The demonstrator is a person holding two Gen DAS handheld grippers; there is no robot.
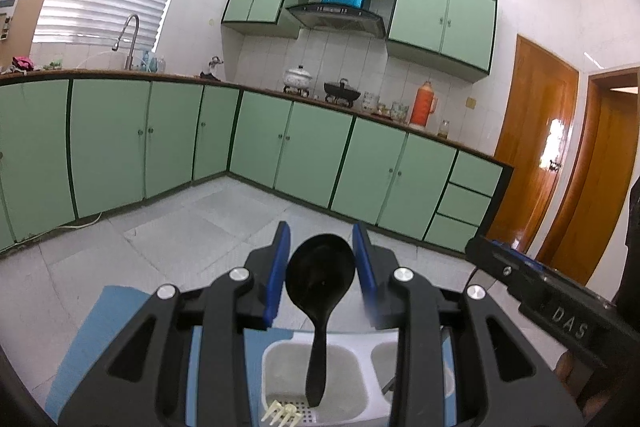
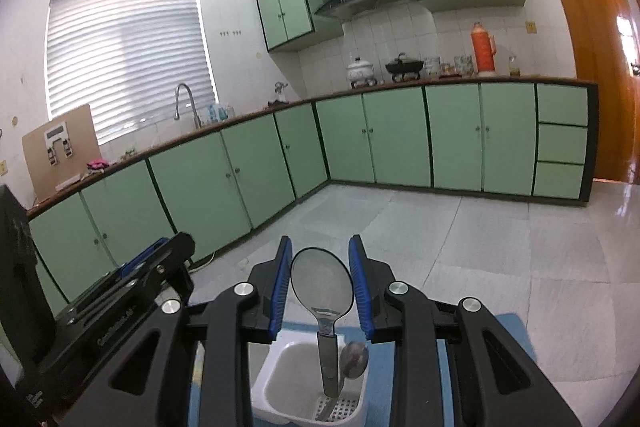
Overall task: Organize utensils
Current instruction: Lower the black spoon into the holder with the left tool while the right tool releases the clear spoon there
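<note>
My left gripper (image 1: 322,263), jaws part open and gripping nothing, sits behind the black ladle (image 1: 320,291) standing upright at 6 o'clock in the white caddy (image 1: 276,355), while my right gripper (image 2: 319,273), likewise empty, frames the steel ladle (image 2: 322,287) and spoon (image 2: 354,359) standing below.

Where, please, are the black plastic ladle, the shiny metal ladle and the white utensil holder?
black plastic ladle (image 1: 320,265), left wrist view, on its bowl
shiny metal ladle (image 2: 321,281), right wrist view, on its bowl
white utensil holder (image 2: 280,359), right wrist view, on its rim
</note>
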